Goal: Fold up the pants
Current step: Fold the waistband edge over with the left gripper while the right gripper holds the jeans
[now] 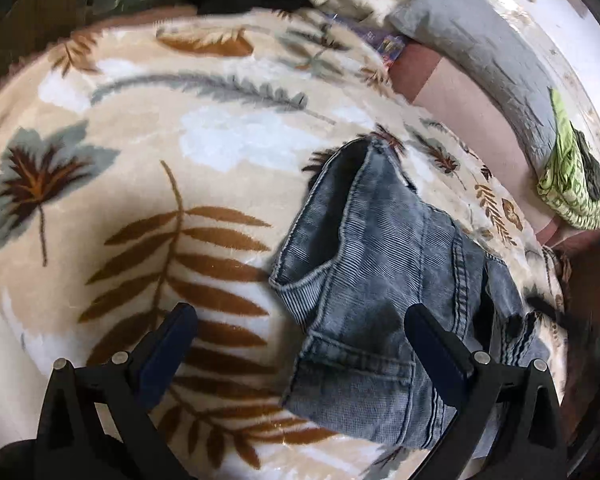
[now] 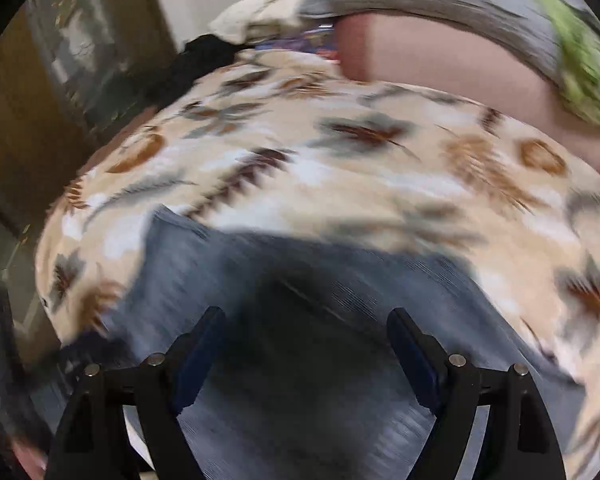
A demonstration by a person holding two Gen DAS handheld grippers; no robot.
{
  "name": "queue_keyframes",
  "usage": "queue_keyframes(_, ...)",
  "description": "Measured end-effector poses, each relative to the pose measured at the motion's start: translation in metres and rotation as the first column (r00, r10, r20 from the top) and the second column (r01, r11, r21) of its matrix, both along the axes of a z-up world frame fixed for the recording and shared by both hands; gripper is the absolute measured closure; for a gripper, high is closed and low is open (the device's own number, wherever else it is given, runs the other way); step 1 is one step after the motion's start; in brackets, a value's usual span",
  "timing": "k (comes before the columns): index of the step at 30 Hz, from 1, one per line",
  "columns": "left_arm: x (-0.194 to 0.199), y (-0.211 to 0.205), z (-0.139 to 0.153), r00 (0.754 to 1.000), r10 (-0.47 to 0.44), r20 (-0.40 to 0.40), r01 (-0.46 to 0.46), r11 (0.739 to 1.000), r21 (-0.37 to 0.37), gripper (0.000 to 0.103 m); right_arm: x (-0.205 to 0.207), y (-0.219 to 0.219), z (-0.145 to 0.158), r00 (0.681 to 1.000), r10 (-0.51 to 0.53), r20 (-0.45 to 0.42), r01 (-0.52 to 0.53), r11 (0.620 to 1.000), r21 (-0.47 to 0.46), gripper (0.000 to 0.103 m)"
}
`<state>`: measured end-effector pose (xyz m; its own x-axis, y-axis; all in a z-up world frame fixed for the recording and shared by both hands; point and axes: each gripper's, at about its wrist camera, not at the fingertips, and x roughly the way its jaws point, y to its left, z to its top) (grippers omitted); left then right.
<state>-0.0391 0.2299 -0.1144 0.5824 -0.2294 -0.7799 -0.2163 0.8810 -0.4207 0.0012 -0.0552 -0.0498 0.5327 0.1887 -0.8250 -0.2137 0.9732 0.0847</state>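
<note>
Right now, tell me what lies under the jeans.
The jeans lie on the leaf-print blanket, which shows all around them. Anything beneath the denim itself is covered.

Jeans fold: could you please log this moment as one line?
jeans: crumpled on blanket | left gripper: open | right gripper: open

The right wrist view is smeared by motion blur, so the jeans (image 2: 300, 320) show no seams. In the left wrist view, their lower right part is hidden behind a gripper finger (image 1: 440, 344).
</note>
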Motion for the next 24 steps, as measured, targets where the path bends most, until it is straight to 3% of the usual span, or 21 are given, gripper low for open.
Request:
queue_keyframes(3, 0.012, 0.012, 0.004, 1.000, -0.010, -0.006, 0.010, 0.998, -0.066, 0.000, -0.036, -0.045, -0.008, 0.998, -0.065, 0.013, 0.065, 0.998, 0.006, 0.018)
queue_keyframes(5, 0.027, 0.017, 0.004, 0.998, -0.066, -0.021, 0.063, 0.991, -0.117, 0.000, -0.055, -0.071, -0.015, 0.993, -0.117, 0.009, 0.117, 0.993, 0.022, 0.018)
queue_keyframes(12, 0.040, 0.008, 0.004, 0.982, -0.187, -0.011, 0.182, 0.966, -0.183, 0.000, -0.098, -0.132, -0.042, 0.966, -0.257, 0.018, 0.251, 0.955, 0.158, 0.018)
queue_keyframes(18, 0.035, -0.014, 0.007, 0.970, -0.245, -0.001, 0.243, 0.962, -0.127, 0.002, -0.096, -0.129, -0.039, 0.966, -0.255, 0.051, 0.240, 0.948, 0.207, 0.018)
queue_keyframes(19, 0.035, -0.018, 0.008, 0.968, -0.252, 0.000, 0.250, 0.960, -0.125, 0.005, -0.094, -0.124, -0.040, 0.970, -0.239, 0.040, 0.224, 0.946, 0.233, 0.018)
queue_keyframes(21, 0.036, -0.023, 0.008, 0.966, -0.259, -0.009, 0.257, 0.962, -0.092, 0.022, -0.091, -0.108, -0.038, 0.977, -0.208, 0.056, 0.188, 0.950, 0.248, 0.018)
queue_keyframes(24, 0.038, -0.020, 0.006, 0.971, -0.237, -0.017, 0.234, 0.967, -0.097, 0.045, -0.082, -0.068, -0.030, 0.991, -0.103, 0.089, 0.079, 0.969, 0.236, 0.039)
